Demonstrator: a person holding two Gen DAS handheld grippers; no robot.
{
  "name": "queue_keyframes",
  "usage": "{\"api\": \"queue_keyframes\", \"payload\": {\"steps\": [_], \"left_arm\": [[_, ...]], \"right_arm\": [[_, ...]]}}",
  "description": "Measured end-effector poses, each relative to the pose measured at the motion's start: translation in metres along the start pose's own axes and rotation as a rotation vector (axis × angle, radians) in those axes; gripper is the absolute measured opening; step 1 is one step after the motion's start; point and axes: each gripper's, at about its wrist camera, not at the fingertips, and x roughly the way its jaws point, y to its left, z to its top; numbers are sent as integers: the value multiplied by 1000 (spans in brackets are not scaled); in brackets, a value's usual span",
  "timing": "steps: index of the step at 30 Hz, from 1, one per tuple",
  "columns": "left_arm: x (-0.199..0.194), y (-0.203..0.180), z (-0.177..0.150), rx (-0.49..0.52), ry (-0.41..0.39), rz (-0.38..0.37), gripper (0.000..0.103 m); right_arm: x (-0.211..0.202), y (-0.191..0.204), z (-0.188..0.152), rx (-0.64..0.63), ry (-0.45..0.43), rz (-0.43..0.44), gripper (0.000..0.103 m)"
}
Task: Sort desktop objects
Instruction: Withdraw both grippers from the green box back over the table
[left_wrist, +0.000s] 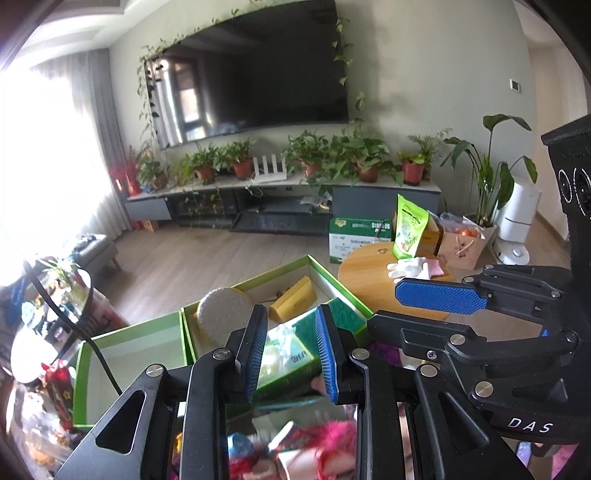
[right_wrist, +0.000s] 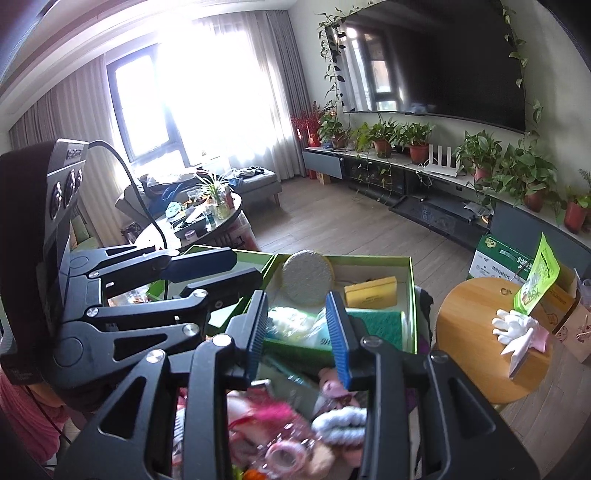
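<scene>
- The green cardboard box with white lining (right_wrist: 413, 295), at twelve o'clock from both my grippers, holds the sorted cleaning things: a round grey scouring pad (right_wrist: 306, 282) leaning at its far wall, a yellow rectangular sponge (right_wrist: 371, 291) at two o'clock of it, a flat green scouring sheet (right_wrist: 376, 323) nearer me.
- An empty second green box (left_wrist: 129, 354) sits just beside it at nine o'clock; I judge it the place for another class of thing.
- The heap of pink and red soft trinkets (right_wrist: 295, 424) lies blurred under my jaws at six o'clock, still unsorted; a fluffy white hair band (right_wrist: 340, 421) shows among them.
- My left gripper (left_wrist: 291, 354) is clenched with nothing I can see between the pads; my right gripper (right_wrist: 301, 332) stands a little parted, and I see nothing gripped there either.
- To do this step well I would pick one trinket cleanly out of the heap before moving off.
- Edges: the near box wall stands up between heap and compartments, so I must clear it. My two grippers are close side by side. Open room lies at three o'clock, toward the round wooden side desk (right_wrist: 480, 369).
</scene>
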Motion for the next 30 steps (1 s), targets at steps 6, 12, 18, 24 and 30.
{"api": "queue_keyframes", "payload": {"steps": [6, 12, 18, 24, 30], "left_arm": [[-29, -11, -26, -5, -44, 17, 26], [-54, -19, -51, -10, -69, 13, 26], [-77, -21, -76, -44, -78, 28, 28], [-93, -21, -98, -57, -80, 40, 28], [-106, -21, -117, -85, -64, 26, 28]], "right_arm": [[-20, 19, -23, -2, -2, -2, 34], [-39, 38, -44, -33, -8, -17, 34], [-54, 58, -64, -53, -3, -22, 34], [-64, 79, -85, -81, 9, -6, 35], [-71, 93, -99, -92, 16, 3, 35]]}}
